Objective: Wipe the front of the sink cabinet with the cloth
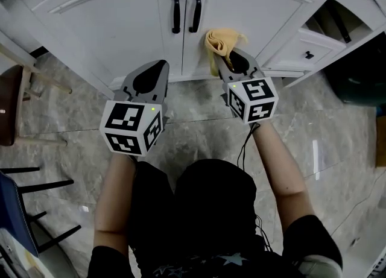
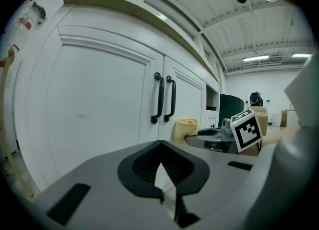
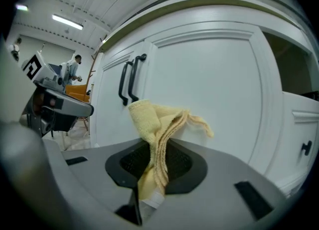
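Observation:
The white sink cabinet has two doors, the left door (image 1: 102, 23) and the right door (image 1: 253, 5), with black handles (image 1: 186, 10) at the centre seam. A folded yellow cloth (image 1: 221, 41) is pinched in my right gripper (image 1: 232, 60) and rests against the lower left part of the right door. In the right gripper view the cloth (image 3: 159, 124) sticks up out of the right gripper (image 3: 154, 161), close to the door (image 3: 219, 79). My left gripper (image 1: 158, 66) is shut and holds nothing, low in front of the left door (image 2: 94, 109). The cloth (image 2: 185, 126) also shows in the left gripper view.
A drawer with a black knob (image 1: 309, 55) sits right of the doors, with a dark open compartment (image 1: 341, 20) above it. A brown chair (image 1: 9, 105) stands at the left and a dark green bin (image 1: 359, 78) at the right. The floor (image 1: 199, 108) is grey marble.

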Action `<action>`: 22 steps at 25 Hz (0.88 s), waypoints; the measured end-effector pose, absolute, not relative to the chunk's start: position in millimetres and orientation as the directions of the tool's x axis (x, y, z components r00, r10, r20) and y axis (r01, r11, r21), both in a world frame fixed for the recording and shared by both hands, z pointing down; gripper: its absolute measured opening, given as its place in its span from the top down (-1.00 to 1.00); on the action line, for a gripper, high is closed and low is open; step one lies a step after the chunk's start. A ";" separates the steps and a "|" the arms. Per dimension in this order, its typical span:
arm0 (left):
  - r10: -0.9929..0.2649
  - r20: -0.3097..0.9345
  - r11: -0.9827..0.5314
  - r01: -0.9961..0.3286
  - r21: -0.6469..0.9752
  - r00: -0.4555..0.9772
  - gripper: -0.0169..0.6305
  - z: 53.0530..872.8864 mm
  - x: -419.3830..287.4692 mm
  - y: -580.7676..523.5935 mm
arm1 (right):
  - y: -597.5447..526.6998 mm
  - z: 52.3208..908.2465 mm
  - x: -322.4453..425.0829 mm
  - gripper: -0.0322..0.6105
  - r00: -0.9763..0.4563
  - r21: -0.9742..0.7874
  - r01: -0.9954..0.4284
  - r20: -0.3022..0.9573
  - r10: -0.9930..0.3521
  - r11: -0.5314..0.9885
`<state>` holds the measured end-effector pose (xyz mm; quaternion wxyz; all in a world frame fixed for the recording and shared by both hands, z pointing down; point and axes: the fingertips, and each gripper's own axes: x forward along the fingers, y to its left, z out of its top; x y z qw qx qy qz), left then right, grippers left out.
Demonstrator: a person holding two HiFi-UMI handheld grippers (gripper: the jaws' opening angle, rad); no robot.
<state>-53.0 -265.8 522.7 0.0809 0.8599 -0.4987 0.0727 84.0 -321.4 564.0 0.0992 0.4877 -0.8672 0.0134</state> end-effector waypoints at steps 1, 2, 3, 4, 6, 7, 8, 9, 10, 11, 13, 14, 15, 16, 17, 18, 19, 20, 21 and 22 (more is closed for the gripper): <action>-0.843 0.206 -0.495 -0.867 0.065 0.497 0.90 523.6 -50.7 -266.2 | -323.8 564.8 96.5 0.65 -0.482 0.068 -0.863 0.185 -0.857 0.500; -0.841 0.206 -0.499 -0.864 0.064 0.501 0.90 524.4 -48.6 -266.8 | -326.3 565.5 109.6 0.65 -0.457 0.063 -0.878 0.182 -0.871 0.474; -0.839 0.206 -0.503 -0.862 0.065 0.504 0.90 525.3 -46.7 -267.6 | -328.9 566.3 123.2 0.65 -0.429 0.060 -0.894 0.179 -0.885 0.445; -0.837 0.206 -0.505 -0.860 0.066 0.507 0.90 526.3 -45.0 -268.5 | -331.2 567.5 137.0 0.65 -0.399 0.058 -0.908 0.175 -0.900 0.414; -0.833 0.207 -0.510 -0.857 0.070 0.513 0.90 528.7 -41.4 -270.5 | -334.6 571.3 163.5 0.65 -0.339 0.060 -0.934 0.173 -0.925 0.353; -0.831 0.208 -0.513 -0.856 0.071 0.516 0.90 530.1 -39.4 -271.6 | -335.4 573.6 175.8 0.65 -0.311 0.065 -0.943 0.174 -0.934 0.326; -0.829 0.210 -0.515 -0.854 0.073 0.518 0.90 531.7 -37.2 -272.7 | -335.9 576.0 187.4 0.65 -0.285 0.071 -0.951 0.177 -0.942 0.301; -0.827 0.212 -0.518 -0.852 0.075 0.521 0.90 533.4 -34.8 -273.7 | -336.0 578.6 198.3 0.65 -0.261 0.075 -0.958 0.180 -0.948 0.278; -0.824 0.214 -0.521 -0.850 0.076 0.524 0.90 535.2 -32.5 -274.6 | -335.8 581.0 208.4 0.65 -0.240 0.077 -0.963 0.183 -0.953 0.257; -0.822 0.217 -0.524 -0.848 0.077 0.527 0.90 536.9 -30.4 -275.4 | -335.6 583.2 217.8 0.65 -0.220 0.075 -0.969 0.187 -0.958 0.237; -0.817 0.221 -0.529 -0.845 0.078 0.532 0.90 540.2 -26.8 -276.4 | -335.0 586.3 235.1 0.65 -0.181 0.067 -0.978 0.190 -0.965 0.197; -0.815 0.224 -0.532 -0.843 0.079 0.535 0.90 541.8 -25.2 -276.4 | -334.5 587.4 243.1 0.65 -0.163 0.062 -0.982 0.190 -0.968 0.178; -0.812 0.228 -0.535 -0.841 0.080 0.537 0.90 543.5 -23.8 -276.1 | -333.8 588.5 250.8 0.65 -0.146 0.055 -0.986 0.189 -0.971 0.159; -0.809 0.231 -0.537 -0.839 0.081 0.540 0.90 545.3 -22.6 -275.7 | -332.9 589.7 257.9 0.65 -0.130 0.047 -0.989 0.188 -0.973 0.141; -0.807 0.235 -0.539 -0.838 0.082 0.542 0.90 547.0 -21.8 -275.3 | -332.1 591.1 264.5 0.65 -0.114 0.038 -0.992 0.188 -0.975 0.124; -0.805 0.238 -0.540 -0.837 0.083 0.543 0.90 548.6 -21.7 -275.1 | -331.1 592.9 270.4 0.65 -0.099 0.031 -0.994 0.190 -0.977 0.107; -0.805 0.240 -0.539 -0.838 0.085 0.542 0.90 550.0 -22.3 -275.0 | -330.2 594.9 275.1 0.65 -0.086 0.025 -0.995 0.192 -0.978 0.093; -0.806 0.242 -0.537 -0.839 0.086 0.540 0.90 551.1 -23.6 -274.9 | -329.4 596.9 278.5 0.65 -0.079 0.019 -0.996 0.195 -0.978 0.084; -0.808 0.243 -0.534 -0.841 0.086 0.537 0.90 551.9 -25.6 -274.8 | -328.7 598.6 280.4 0.65 -0.075 0.015 -0.997 0.197 -0.978 0.080; -0.810 0.243 -0.530 -0.844 0.086 0.534 0.90 552.4 -27.8 -274.8 | -327.9 599.4 281.1 0.65 -0.075 0.012 -0.997 0.198 -0.977 0.079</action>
